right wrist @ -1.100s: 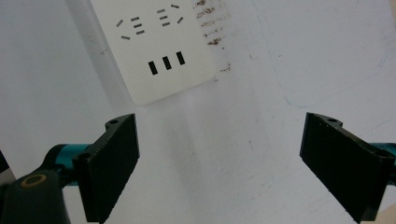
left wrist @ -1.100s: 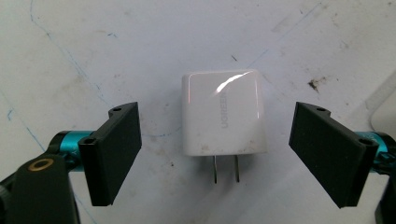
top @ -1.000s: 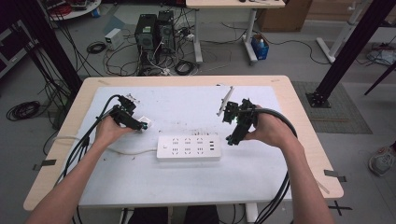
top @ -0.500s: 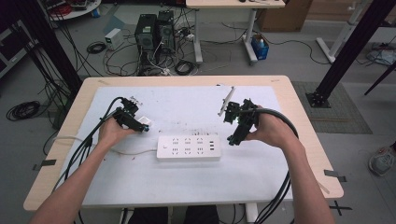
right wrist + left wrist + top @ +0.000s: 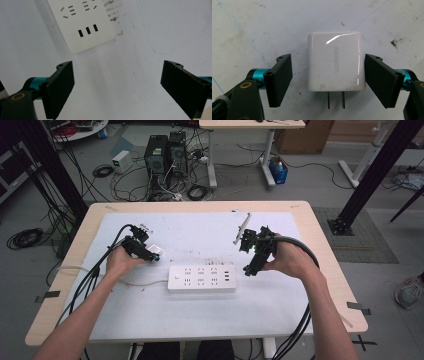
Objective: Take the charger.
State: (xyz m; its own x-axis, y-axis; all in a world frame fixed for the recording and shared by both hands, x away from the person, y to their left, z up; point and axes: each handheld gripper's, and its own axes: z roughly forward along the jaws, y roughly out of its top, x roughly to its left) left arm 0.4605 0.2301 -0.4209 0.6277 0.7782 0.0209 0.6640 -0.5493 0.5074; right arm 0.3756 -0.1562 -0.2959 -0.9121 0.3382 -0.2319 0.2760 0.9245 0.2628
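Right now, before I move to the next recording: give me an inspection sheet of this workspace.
Surface: white mat on a wooden table, scuffed, with pen marks and dark specks.
Job's things: white charger lying flat, prongs toward the camera, between the left fingers with a gap on both sides; white power strip mid-table.
Clutter: nothing seen on the mat.
Grippers: left gripper open around the charger; right gripper open, nothing between its fingers, near the strip's end.
Cables: strip's cord runs left; black bundles trail from both grippers.
Surroundings: computer towers, floor cables, black frame posts.
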